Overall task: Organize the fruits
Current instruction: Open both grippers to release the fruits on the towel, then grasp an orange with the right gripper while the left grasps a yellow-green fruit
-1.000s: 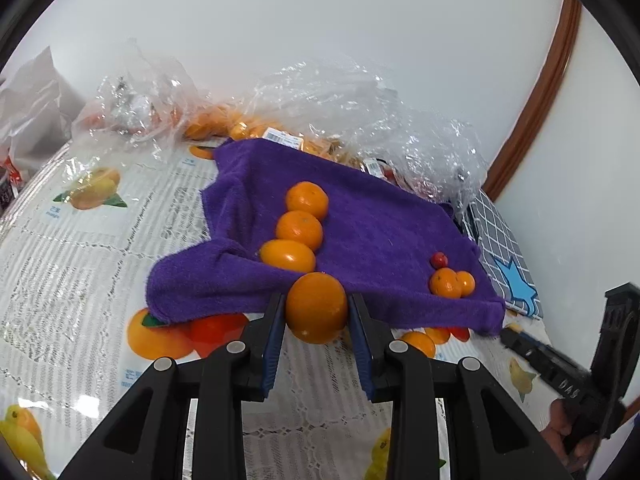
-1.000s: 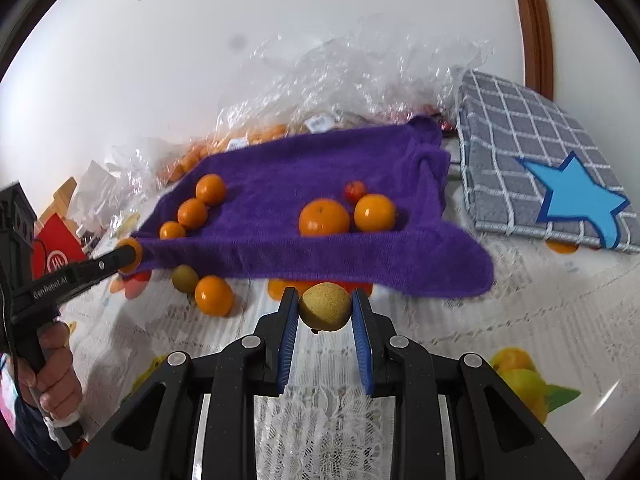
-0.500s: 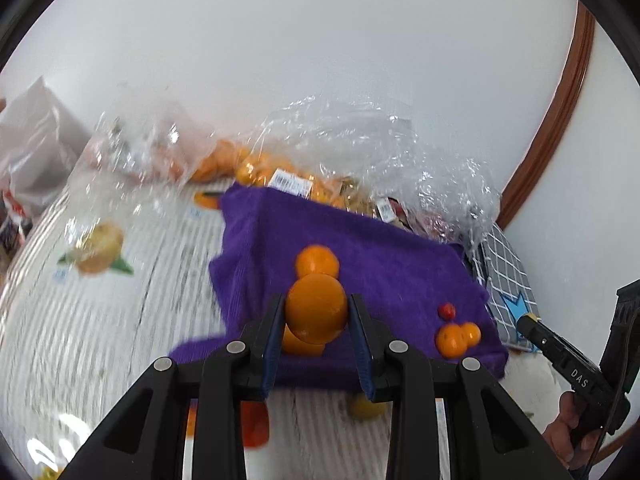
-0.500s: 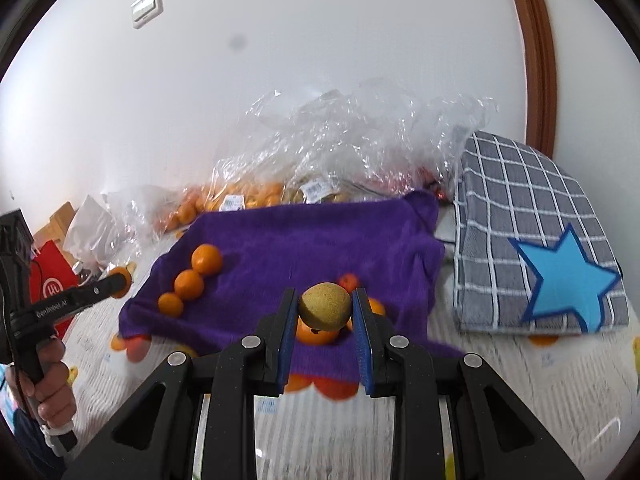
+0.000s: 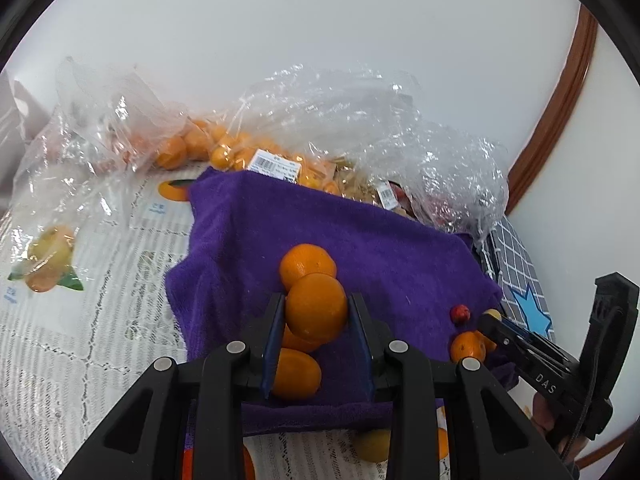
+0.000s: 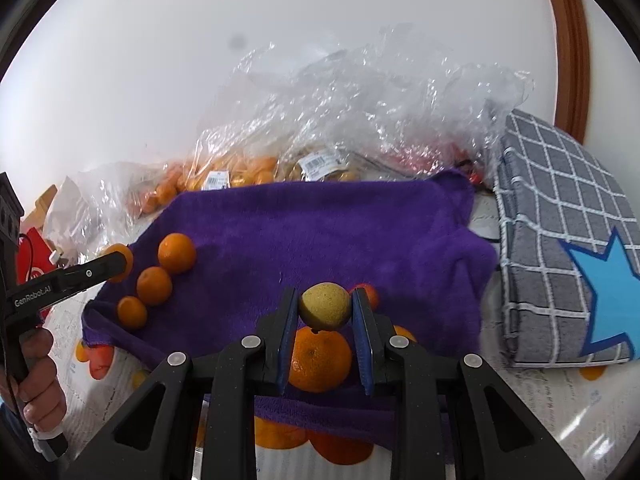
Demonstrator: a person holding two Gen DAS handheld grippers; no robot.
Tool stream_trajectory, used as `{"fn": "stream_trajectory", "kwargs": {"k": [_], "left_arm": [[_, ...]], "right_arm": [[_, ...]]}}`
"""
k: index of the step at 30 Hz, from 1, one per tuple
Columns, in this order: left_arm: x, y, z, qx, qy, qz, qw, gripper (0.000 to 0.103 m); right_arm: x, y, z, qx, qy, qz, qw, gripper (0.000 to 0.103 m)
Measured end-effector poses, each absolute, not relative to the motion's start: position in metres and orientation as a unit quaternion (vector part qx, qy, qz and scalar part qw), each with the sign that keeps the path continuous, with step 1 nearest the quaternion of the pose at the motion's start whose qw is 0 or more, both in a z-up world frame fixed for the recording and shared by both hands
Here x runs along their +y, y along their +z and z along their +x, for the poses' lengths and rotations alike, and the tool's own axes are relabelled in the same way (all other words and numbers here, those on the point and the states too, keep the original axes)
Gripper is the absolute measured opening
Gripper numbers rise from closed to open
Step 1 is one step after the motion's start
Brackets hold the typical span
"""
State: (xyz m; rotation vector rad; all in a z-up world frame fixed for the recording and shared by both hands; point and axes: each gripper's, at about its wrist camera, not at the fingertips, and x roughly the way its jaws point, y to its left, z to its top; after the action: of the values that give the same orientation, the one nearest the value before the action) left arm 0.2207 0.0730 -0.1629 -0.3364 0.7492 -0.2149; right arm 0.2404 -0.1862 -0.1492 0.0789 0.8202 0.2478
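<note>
My left gripper is shut on an orange and holds it above a row of oranges on the purple towel. My right gripper is shut on a yellow-green fruit and holds it above a big orange near the towel's front edge. Three oranges lie in a row on the towel's left part. A small red fruit lies on the towel near the right gripper's tip.
Clear plastic bags of fruit lie behind the towel by the wall. A grey checked cloth with a blue star lies to the right. A loose yellow-green fruit lies on the fruit-print tablecloth in front of the towel.
Both grippers have risen and moved forward from the towel's front edge to over the towel, each still holding its fruit.
</note>
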Motion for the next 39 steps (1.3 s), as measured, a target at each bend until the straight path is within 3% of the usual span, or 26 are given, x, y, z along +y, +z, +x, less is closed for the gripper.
{"fn": "stream_trajectory", "kwargs": {"k": [18, 23, 28, 31, 39], "left_arm": [[0.063, -0.175, 0.225, 0.375, -0.124, -0.151, 0.906, 0.030], [0.061, -0.176, 0.225, 0.376, -0.127, -0.148, 0.906, 0.030], [0.058, -0.176, 0.224, 0.375, -0.129, -0.141, 0.907, 0.030], [0.058, -0.176, 0.225, 0.375, -0.134, -0.144, 0.906, 0.032], [0.059, -0.171, 0.220, 0.360, -0.139, -0.148, 0.911, 0.047]], "right_arm": [[-0.184, -0.164, 0.243, 0.405, 0.117, 0.041, 0.906, 0.028], [-0.186, -0.162, 0.239, 0.403, 0.113, 0.040, 0.907, 0.034], [-0.187, -0.155, 0.232, 0.386, 0.102, 0.034, 0.916, 0.058], [-0.188, -0.150, 0.227, 0.375, 0.095, 0.032, 0.922, 0.063], [-0.192, -0.140, 0.211, 0.365, 0.079, 0.040, 0.927, 0.063]]}}
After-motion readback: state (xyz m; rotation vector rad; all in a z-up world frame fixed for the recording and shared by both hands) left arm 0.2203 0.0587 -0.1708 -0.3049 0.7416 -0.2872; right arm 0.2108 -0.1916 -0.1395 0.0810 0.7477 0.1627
